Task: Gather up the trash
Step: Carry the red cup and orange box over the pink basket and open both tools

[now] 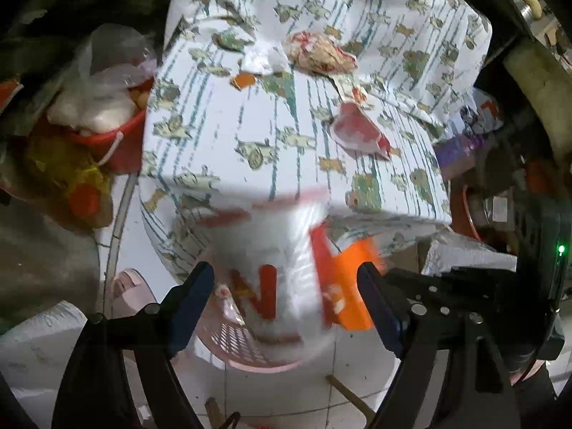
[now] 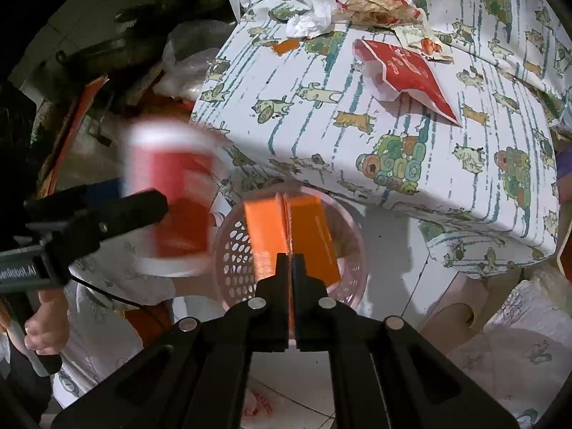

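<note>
Both tools are over the pink basket, dropping trash in.

The right tool (image 2: pixel 290 255) is clenched on a folded orange card (image 2: pixel 291 236) held just above the pink perforated basket (image 2: pixel 232 268) on the floor. The left tool (image 1: pixel 286 282) is spread wide around a blurred red-and-white paper cup (image 1: pixel 271 268), apparently released and falling, though the blur hides contact. Next, the card needs letting go; a red packet (image 2: pixel 411 71), crumpled wrapper (image 2: pixel 375 9) and tissue (image 2: pixel 311 21) wait on the cat-print surface (image 2: pixel 357 136).
</note>
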The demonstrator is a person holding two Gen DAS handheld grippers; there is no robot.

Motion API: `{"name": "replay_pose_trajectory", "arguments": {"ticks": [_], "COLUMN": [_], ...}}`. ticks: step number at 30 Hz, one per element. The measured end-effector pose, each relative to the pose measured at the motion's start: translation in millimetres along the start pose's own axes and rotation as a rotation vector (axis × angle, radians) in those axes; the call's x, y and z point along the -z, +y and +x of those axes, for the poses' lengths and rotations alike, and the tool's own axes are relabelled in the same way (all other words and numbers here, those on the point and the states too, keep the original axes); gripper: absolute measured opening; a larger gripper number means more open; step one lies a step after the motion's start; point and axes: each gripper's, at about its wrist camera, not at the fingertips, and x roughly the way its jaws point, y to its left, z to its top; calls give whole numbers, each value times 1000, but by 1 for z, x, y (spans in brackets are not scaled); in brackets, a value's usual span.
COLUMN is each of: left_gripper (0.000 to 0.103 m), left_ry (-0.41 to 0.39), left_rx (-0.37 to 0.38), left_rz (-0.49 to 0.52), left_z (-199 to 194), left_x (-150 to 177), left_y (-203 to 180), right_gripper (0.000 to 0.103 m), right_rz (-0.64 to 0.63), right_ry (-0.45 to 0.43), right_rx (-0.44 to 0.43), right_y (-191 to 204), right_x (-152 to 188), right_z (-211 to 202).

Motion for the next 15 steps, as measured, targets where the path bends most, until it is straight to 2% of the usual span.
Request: {"name": "replay_pose_trajectory", "arguments": {"ticks": [1,3,8,11,13,15], "left_gripper": [88,88,89,89,89,89], "left_ry": [-19,-45,-103,-166,-235,-324], "left_rx": [-10,-18,-32,-78,-156,-200], "left_rz": [-6,-19,-51,-54,-19,27], "left_z": [-3,-7,-13,-19,-27,-39], "left_x": [-2,-4,-9,-12,-15,-16], "left_y": [1,3,6,5,-3,-15], "right_gripper": [7,20,21,21,21,22], "right_rz": [0,10,28,35,32,32], "right_ry": [-2,-16,-88,-187,-272,-359], "right_rx": [-8,-13,42,117,164,184], "right_y": [0,-1,-5,-9,-11,-14], "right_x": [-1,-4,-13,-16,-19,-24], "right_z": [0,-3,-16,-35,-52,-71]}}
